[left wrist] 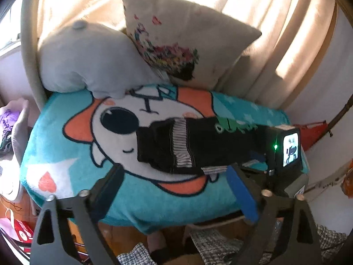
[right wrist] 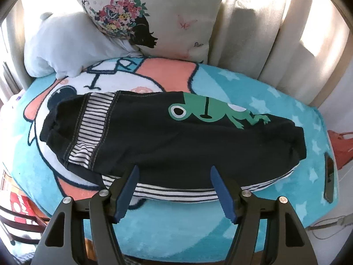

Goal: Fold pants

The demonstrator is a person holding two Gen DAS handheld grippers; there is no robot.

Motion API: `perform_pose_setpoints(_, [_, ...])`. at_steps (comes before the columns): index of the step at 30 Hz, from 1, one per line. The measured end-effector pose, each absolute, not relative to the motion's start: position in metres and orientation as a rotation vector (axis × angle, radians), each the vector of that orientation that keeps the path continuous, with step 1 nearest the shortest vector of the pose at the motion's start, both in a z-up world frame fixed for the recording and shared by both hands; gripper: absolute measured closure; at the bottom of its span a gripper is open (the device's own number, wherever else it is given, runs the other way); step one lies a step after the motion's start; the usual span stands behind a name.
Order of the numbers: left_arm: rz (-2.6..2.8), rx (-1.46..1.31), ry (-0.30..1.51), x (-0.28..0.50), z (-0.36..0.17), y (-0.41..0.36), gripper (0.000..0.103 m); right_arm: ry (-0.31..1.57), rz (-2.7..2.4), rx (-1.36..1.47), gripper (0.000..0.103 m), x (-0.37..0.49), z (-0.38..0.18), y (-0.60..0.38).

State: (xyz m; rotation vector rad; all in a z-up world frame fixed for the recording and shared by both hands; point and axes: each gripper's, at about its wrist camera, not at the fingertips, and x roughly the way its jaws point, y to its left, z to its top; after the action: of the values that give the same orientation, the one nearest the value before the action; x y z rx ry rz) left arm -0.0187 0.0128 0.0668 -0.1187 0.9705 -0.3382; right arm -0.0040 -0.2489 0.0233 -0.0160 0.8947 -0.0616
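The teal cartoon cushion [right wrist: 220,231] fills most of both views and carries only a drawn animal face and white stars, no readable writing; across its middle lie the black pants [right wrist: 167,137], folded into a long band with striped trim and a green frog print [right wrist: 211,114]. In the upper frame a floral pillow [right wrist: 154,13] and a grey plush [left wrist: 88,59] lean against sunlit curtains [left wrist: 286,33]. The right gripper [right wrist: 174,170] stands spread wide at the pants' near striped edge, the left gripper [left wrist: 176,170] likewise gapes empty, and a red box [left wrist: 23,231] at lower left bears unreadable white lettering.
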Motion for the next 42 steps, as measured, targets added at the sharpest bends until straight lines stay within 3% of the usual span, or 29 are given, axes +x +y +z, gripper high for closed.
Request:
perform_pose_setpoints(5, [-0.332,-0.119,1.008,-0.012,0.052,0.01,0.018,0.917,-0.085,-0.018,0.03,-0.003,0.017,-0.257])
perform_pose_setpoints(6, [-0.33,-0.11,1.012,-0.009,0.05,0.008,0.023,0.926,-0.091,-0.018,0.029,-0.003,0.014,-0.262])
perform_pose_setpoints(8, [-0.33,-0.082,1.029,-0.002,0.044,0.001,0.037,0.94,-0.102,-0.007,0.029,-0.003,0.01,-0.271])
perform_pose_setpoints(10, [-0.349,-0.062,1.058,0.008,0.037,-0.009,0.07,0.947,-0.118,0.018,0.029,-0.005,0.007,-0.285])
perform_pose_setpoints(12, [-0.367,-0.057,1.1,0.021,0.028,-0.022,0.079,0.957,-0.138,0.068,0.029,-0.008,0.002,-0.305])
perform_pose_setpoints(18, [-0.426,-0.044,1.168,0.061,0.017,-0.081,0.078,0.871,-0.233,0.413,0.029,-0.038,-0.01,-0.416])
perform_pose_setpoints(25, [-0.592,0.039,1.203,0.115,0.006,-0.205,0.061,0.84,-0.139,0.593,0.028,-0.036,-0.022,-0.494])
perform_pose_setpoints(32, [-0.741,0.046,1.341,0.17,-0.045,-0.337,0.061,0.824,-0.003,0.565,0.028,-0.001,-0.031,-0.507])
perform_pose_setpoints(39, [-0.813,0.166,1.423,0.182,-0.088,-0.412,0.062,0.819,0.065,0.552,0.028,0.024,-0.04,-0.508])
perform_pose_setpoints(40, [-0.828,0.179,1.442,0.182,-0.093,-0.417,0.062,0.815,0.074,0.55,0.031,0.027,-0.039,-0.506])
perform_pose_setpoints(41, [-0.848,0.184,1.458,0.18,-0.096,-0.421,0.064,0.813,0.084,0.546,0.048,0.029,-0.039,-0.505])
perform_pose_setpoints(42, [-0.868,0.192,1.455,0.178,-0.096,-0.423,0.078,0.825,0.093,0.543,0.06,0.031,-0.04,-0.504])
